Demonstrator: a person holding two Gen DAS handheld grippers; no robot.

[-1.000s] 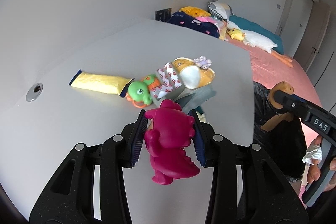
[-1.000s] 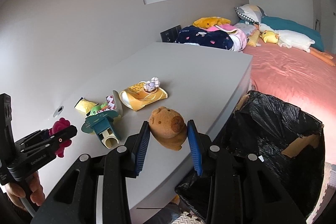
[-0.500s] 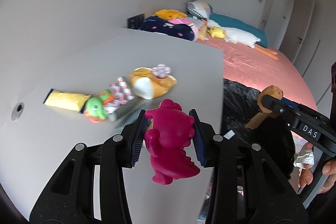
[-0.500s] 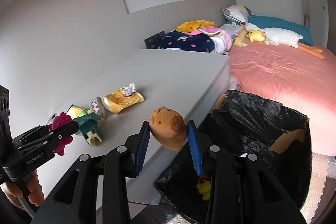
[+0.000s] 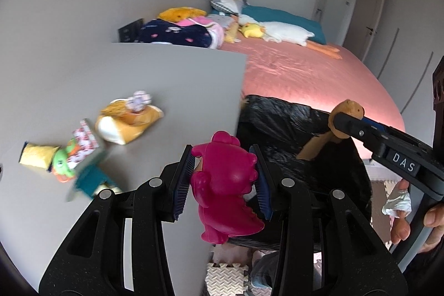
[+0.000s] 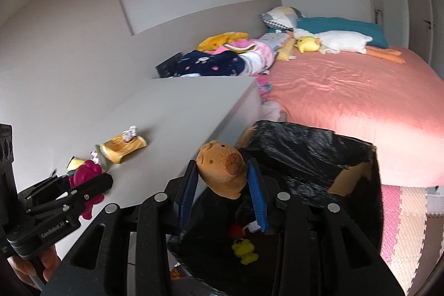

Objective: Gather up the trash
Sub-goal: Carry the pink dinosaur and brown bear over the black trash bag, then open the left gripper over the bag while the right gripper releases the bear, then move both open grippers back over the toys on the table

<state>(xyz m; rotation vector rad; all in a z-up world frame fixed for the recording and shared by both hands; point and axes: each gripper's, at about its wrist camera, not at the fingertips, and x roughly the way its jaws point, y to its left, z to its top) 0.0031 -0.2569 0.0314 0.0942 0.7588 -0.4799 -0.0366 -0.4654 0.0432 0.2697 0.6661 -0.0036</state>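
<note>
My left gripper (image 5: 223, 182) is shut on a magenta dinosaur toy (image 5: 224, 182), held at the right edge of the grey table (image 5: 155, 79) beside the black-lined trash bin (image 5: 280, 121). In the right wrist view, my right gripper (image 6: 222, 185) is shut on a brown bear-head toy (image 6: 222, 171) above the open bin (image 6: 299, 151), where a yellow toy (image 6: 244, 250) and a red item lie at the bottom. The bear head (image 5: 345, 117) also shows at the right of the left wrist view. The left gripper with the dinosaur (image 6: 86, 179) appears at lower left of the right wrist view.
On the table lie a yellow-orange packet (image 5: 127, 122) with a small pale flower, a patterned wrapper, a green toy (image 5: 62, 160), a yellow packet and a teal piece. A pink bed (image 6: 347, 90) with plush toys lies beyond the bin. Foam mats cover the floor.
Both grippers have carried their toys rightward, off the table toward the bin. The bear head now hangs over the bin opening and the dinosaur has reached the table's edge.
</note>
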